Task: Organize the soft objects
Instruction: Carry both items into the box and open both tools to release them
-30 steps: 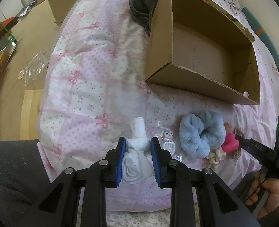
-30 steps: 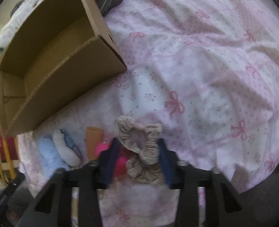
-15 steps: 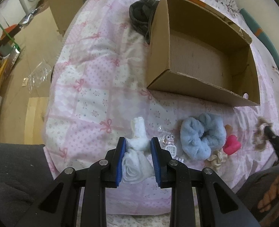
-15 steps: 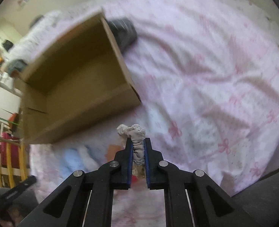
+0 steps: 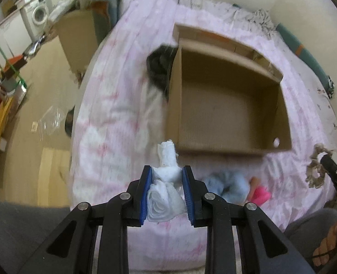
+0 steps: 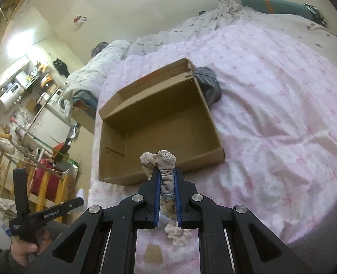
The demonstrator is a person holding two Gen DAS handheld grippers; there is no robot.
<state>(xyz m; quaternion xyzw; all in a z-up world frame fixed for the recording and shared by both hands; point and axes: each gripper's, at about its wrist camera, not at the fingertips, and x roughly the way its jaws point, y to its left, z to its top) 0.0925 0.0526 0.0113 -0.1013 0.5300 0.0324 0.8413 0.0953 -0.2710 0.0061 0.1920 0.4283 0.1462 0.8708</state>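
Note:
My left gripper (image 5: 166,171) is shut on a rolled white cloth (image 5: 166,178) and holds it in the air before the near wall of an open, empty cardboard box (image 5: 227,105). My right gripper (image 6: 166,173) is shut on a beige lace scrunchie (image 6: 162,162), lifted above the bed near the box (image 6: 159,123); the scrunchie also shows in the left wrist view (image 5: 317,166). A light blue scrunchie (image 5: 223,185) and a pink item (image 5: 261,194) lie on the pink quilt (image 5: 113,123) below.
A dark garment (image 5: 161,68) lies against the box's far left side. A cream scrunchie (image 6: 177,233) and a tan piece (image 6: 153,253) lie on the quilt under my right gripper. The bed edge and floor (image 5: 43,105) are to the left.
Both grippers rose from the bed with their loads and moved toward the box. The right gripper closed on the beige scrunchie and lifted it.

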